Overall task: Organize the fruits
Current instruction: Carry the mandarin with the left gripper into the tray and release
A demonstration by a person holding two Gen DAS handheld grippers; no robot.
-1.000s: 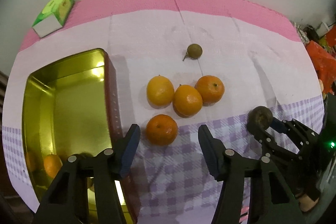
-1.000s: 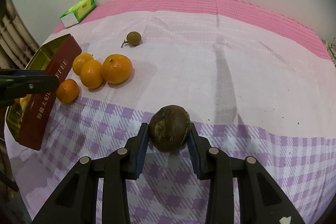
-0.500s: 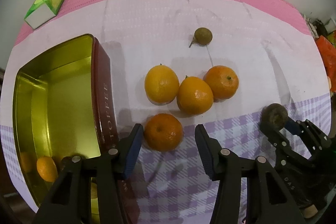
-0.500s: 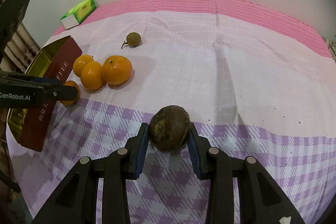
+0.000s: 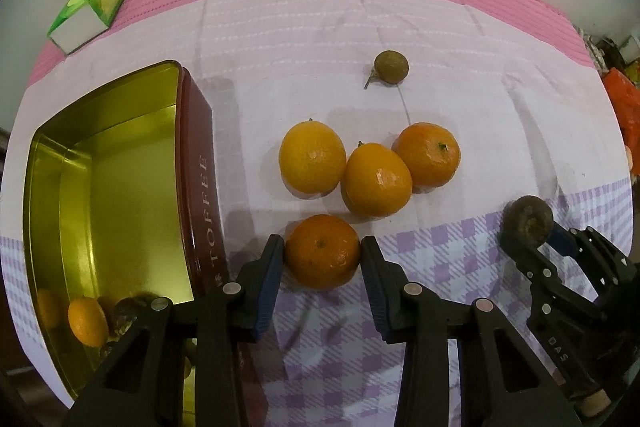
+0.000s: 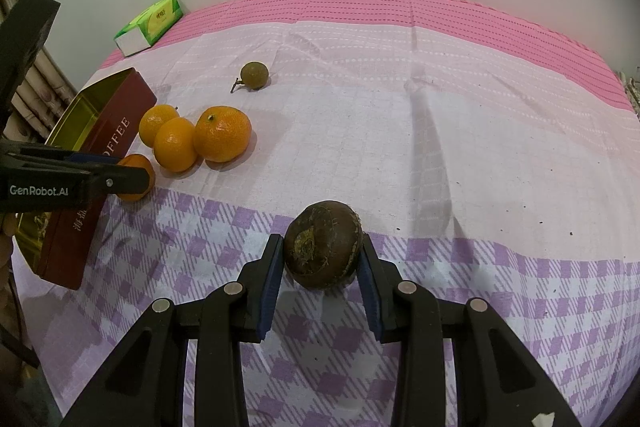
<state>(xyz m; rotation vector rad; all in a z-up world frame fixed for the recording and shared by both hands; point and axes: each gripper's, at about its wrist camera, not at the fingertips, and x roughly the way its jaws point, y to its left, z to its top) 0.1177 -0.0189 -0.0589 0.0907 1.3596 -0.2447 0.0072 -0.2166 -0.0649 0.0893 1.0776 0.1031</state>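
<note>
We've got the left hand-held gripper (image 5: 322,253) just closing its jaws onto an orange (image 5: 322,251) beside the tin (image 5: 200,187); our right hand-held gripper (image 6: 322,253) is clamped on a brown fruit (image 6: 323,245).

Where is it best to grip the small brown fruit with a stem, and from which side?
Probably grip the small brown fruit across its round middle, coming from above, since it lies alone on the cloth with free space around. Keep the fingers off the stem, which sticks out toward the tin side.
</note>
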